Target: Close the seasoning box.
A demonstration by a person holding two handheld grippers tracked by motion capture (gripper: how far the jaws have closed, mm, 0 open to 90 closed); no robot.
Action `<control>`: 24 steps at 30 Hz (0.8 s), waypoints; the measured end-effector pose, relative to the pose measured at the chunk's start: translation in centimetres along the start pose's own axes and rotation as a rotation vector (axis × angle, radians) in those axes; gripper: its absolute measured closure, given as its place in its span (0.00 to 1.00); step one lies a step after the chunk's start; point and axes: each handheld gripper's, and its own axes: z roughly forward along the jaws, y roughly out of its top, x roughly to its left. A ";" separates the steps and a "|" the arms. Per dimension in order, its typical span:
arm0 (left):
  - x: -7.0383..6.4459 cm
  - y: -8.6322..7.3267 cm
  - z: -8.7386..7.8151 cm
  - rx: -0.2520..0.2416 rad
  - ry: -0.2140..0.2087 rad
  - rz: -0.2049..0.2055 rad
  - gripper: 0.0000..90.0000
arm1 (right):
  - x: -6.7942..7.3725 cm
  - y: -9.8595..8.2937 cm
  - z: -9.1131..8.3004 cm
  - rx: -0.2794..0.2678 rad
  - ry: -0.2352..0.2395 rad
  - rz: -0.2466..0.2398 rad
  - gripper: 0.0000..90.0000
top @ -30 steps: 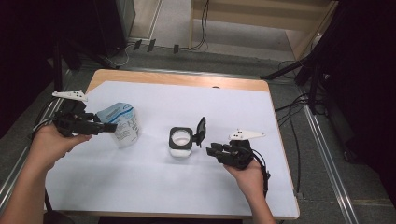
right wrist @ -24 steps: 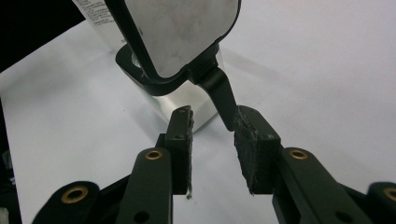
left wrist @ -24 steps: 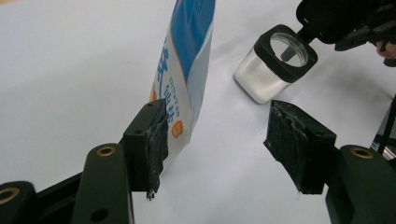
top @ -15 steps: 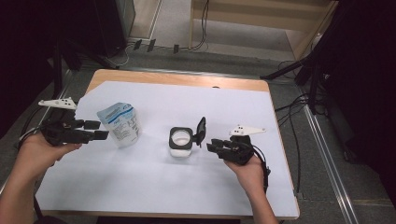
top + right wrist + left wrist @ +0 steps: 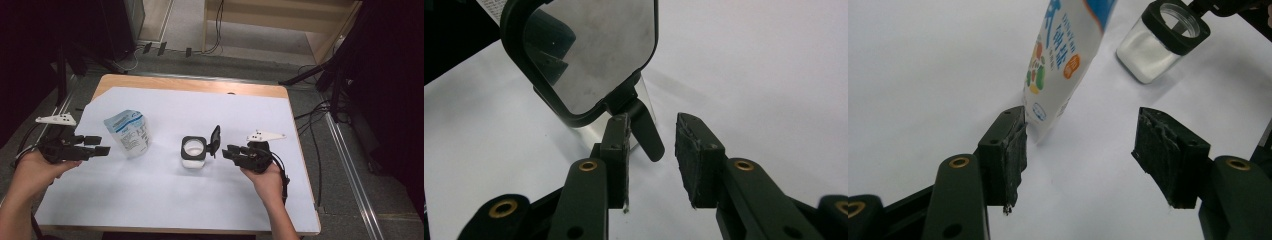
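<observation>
1. Tongs in the person's left hand, the left tongs, sit at the left edge of the high view with jaws spread wide and nothing between them.
2. Just beyond their tips stands the blue-and-white printed plastic pouch, upright on the white-covered worktop; in the left gripper view its lower corner lies just beside one black pad without being pinched.
3. Right tongs lie right of centre in the high view, jaws apart and gripping nothing.
4. Directly ahead of them is the small clear glass jar with a black square collar, its black-framed hinged lid standing open; the lid's black tab hangs close between the pads.
5. Pouch and jar stand near each other at mid-frame, apart.
</observation>
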 end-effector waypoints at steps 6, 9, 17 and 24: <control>1.1 -1.0 0.6 0.001 0.009 0.001 0.43 | -0.4 0.4 -0.2 -0.025 -0.018 0.003 0.78; 1.6 -1.4 1.1 -0.008 0.028 0.005 0.43 | -0.6 0.9 -0.2 -0.029 -0.027 0.005 0.81; 3.0 -2.5 2.0 -0.025 0.078 -0.039 0.44 | -0.5 2.2 -0.2 -0.047 -0.014 0.029 0.98; 3.4 -2.5 2.4 -0.026 0.093 -0.046 0.43 | -0.3 3.5 0.1 -0.047 0.017 0.024 1.00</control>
